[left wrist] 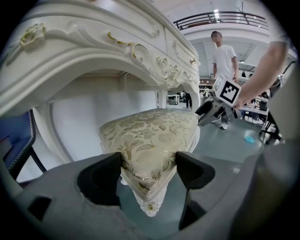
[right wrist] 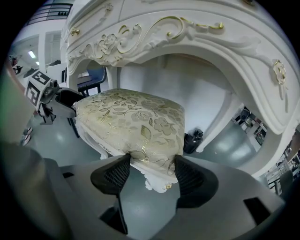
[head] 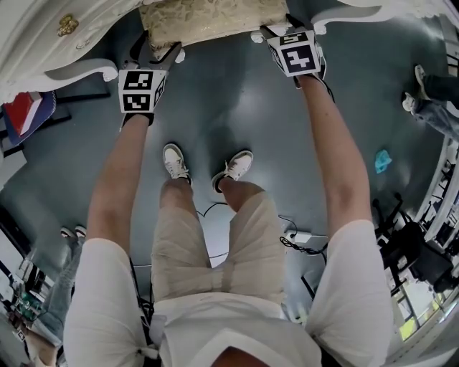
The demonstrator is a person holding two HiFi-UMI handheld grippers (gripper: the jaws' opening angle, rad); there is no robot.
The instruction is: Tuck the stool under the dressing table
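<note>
**Gripping stool at both near corners: stock of scene**

1. Stool [head: 214,21]: cream floral cushion on a white carved frame, standing on the grey floor [head: 237,107]. The seat lies partly beneath the arched knee opening of the dressing table [head: 36,50], and its near edge shows out past the table's front edge.
2. Left gripper [head: 159,51]: jaws clamped on the stool's near left corner, one pad pressing each side of the cushion.
3. Right gripper [head: 276,32]: jaws set wide, clamped the same way on the near right corner.
4. Teal scrap [head: 383,160]: on the floor, well apart to the right.
5. Bystander [left wrist: 226,58]: white shirt, standing beyond the table.
</note>
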